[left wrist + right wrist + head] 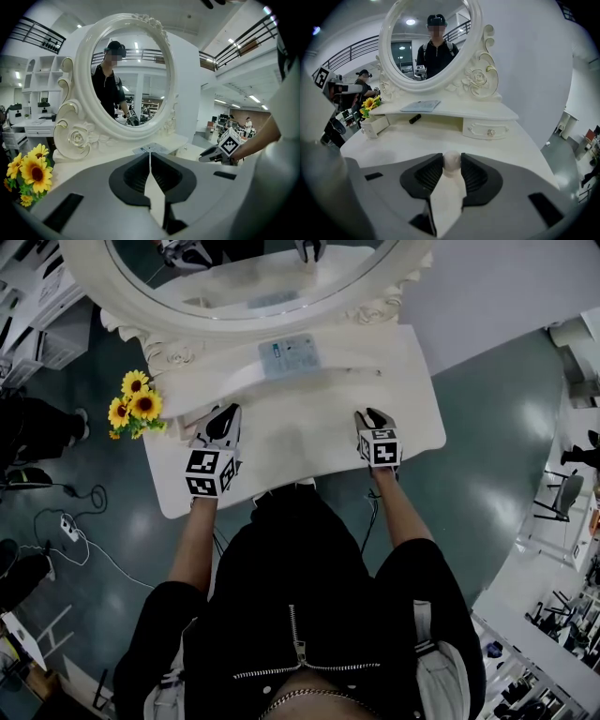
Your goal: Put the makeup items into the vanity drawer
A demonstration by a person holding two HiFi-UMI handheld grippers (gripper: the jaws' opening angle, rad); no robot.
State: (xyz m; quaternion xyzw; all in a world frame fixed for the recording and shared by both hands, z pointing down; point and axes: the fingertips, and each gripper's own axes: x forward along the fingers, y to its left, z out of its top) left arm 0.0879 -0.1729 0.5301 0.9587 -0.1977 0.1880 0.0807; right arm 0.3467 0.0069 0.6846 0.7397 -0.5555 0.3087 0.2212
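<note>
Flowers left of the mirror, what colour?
Sunflowers: yellow petals, dark brown centres; clearest in the left gripper view.

One bench [309, 442], one oval mirror [429, 42], one sunflower bunch [134, 407] at nine o'clock, two drawers [490, 130], one dark tube [415, 119], one flat packet [289, 356], one pale round puff [451, 161].

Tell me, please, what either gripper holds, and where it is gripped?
The right gripper pinches a pale round sponge by its sides; the left gripper is shut and empty.
</note>
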